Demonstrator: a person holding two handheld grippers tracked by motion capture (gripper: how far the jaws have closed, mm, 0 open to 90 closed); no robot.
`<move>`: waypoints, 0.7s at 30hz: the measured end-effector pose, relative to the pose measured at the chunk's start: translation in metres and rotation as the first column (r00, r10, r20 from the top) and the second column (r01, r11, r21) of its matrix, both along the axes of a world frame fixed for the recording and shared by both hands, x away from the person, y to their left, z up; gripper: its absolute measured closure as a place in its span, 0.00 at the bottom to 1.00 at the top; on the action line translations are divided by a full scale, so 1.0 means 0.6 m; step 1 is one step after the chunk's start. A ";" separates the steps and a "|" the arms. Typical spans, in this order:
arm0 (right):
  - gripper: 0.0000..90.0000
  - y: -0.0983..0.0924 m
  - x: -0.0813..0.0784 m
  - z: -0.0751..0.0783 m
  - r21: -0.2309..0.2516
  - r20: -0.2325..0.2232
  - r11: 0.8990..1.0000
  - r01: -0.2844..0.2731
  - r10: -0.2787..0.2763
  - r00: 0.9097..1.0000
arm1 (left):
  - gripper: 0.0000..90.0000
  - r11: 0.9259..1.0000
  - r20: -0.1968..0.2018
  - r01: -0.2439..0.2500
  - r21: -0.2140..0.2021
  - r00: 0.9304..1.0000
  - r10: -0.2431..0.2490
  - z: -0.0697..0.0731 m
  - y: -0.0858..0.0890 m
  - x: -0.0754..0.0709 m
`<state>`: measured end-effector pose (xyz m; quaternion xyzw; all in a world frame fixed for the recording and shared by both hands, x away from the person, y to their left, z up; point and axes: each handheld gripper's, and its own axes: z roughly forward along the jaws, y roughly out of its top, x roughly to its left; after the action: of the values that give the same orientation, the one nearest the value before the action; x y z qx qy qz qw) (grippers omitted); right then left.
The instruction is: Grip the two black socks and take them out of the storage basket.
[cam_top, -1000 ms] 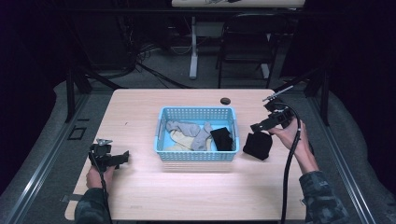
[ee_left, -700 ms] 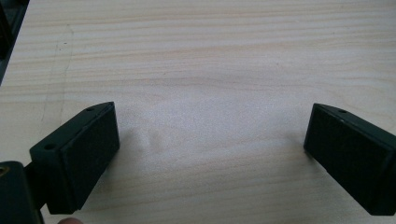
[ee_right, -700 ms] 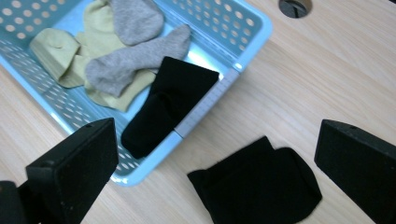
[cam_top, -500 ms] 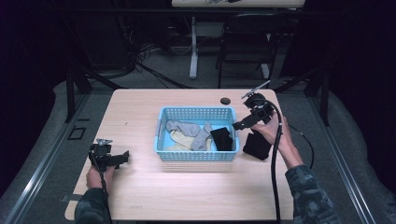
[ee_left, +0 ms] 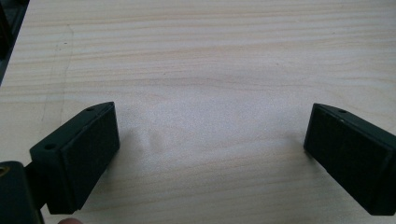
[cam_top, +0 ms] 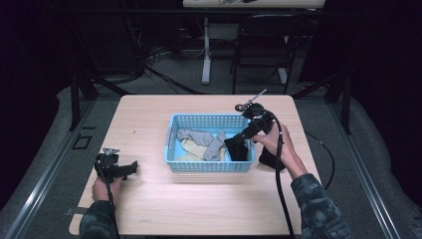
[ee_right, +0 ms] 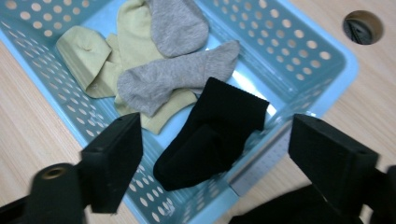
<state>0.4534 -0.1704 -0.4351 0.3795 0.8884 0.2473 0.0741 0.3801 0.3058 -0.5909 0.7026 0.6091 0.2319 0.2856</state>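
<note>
Right hand-held gripper [cam_top: 242,140] released over blue basket [cam_top: 209,166]; left hand-held gripper [cam_top: 133,168] released; pale wood table [cam_top: 149,114], dark room.

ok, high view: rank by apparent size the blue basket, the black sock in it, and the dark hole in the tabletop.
Largest to smallest:
1. blue basket
2. black sock, inside the basket's right end
3. dark hole, partly hidden behind the right gripper, so its full size is unsure

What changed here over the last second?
The right gripper left the black sock on the table and moved left over the blue perforated plastic basket, above the black sock inside; its jaws, empty, have just been closing. The left gripper stayed put, open.
</note>
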 end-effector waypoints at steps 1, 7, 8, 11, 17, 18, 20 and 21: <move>0.24 0.005 0.000 -0.006 0.008 -0.007 1.000 0.006 -0.006 1.000 | 0.04 1.000 0.000 0.000 0.000 1.000 0.000 0.000 0.000 0.000; 0.42 0.023 0.009 -0.035 -0.045 -0.063 0.999 -0.010 0.007 0.998 | 0.04 1.000 0.000 0.000 0.000 1.000 0.000 0.000 0.000 0.000; 0.44 0.025 0.010 -0.041 -0.047 -0.065 0.999 0.002 -0.005 0.998 | 0.04 1.000 0.000 0.000 0.000 1.000 0.000 0.000 0.000 0.000; 0.47 0.028 0.012 -0.055 -0.048 -0.081 0.999 0.012 -0.016 0.997 | 0.04 1.000 0.000 0.000 0.000 1.000 0.000 0.000 0.000 0.000; 0.46 0.031 0.013 -0.076 -0.079 -0.106 0.997 0.025 -0.033 0.994 | 0.04 1.000 0.000 0.000 0.000 1.000 0.000 0.000 0.000 0.000; 0.47 0.031 0.013 -0.081 -0.082 -0.106 0.996 0.031 -0.040 0.994 | 0.04 1.000 0.000 0.000 0.000 1.000 0.000 0.000 0.000 0.000; 0.53 0.032 0.014 -0.086 -0.093 -0.123 0.995 0.032 -0.044 0.991 | 0.04 1.000 0.000 0.000 0.000 1.000 0.000 0.000 0.000 0.000; 0.55 0.033 0.013 -0.091 -0.090 -0.124 0.995 0.042 -0.053 0.991 | 0.04 1.000 0.000 0.000 0.000 1.000 0.000 0.000 0.000 0.000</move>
<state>0.4614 -0.1505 -0.4896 0.4121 0.8919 0.1821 0.0401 0.3800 0.3058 -0.5910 0.7025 0.6091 0.2321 0.2856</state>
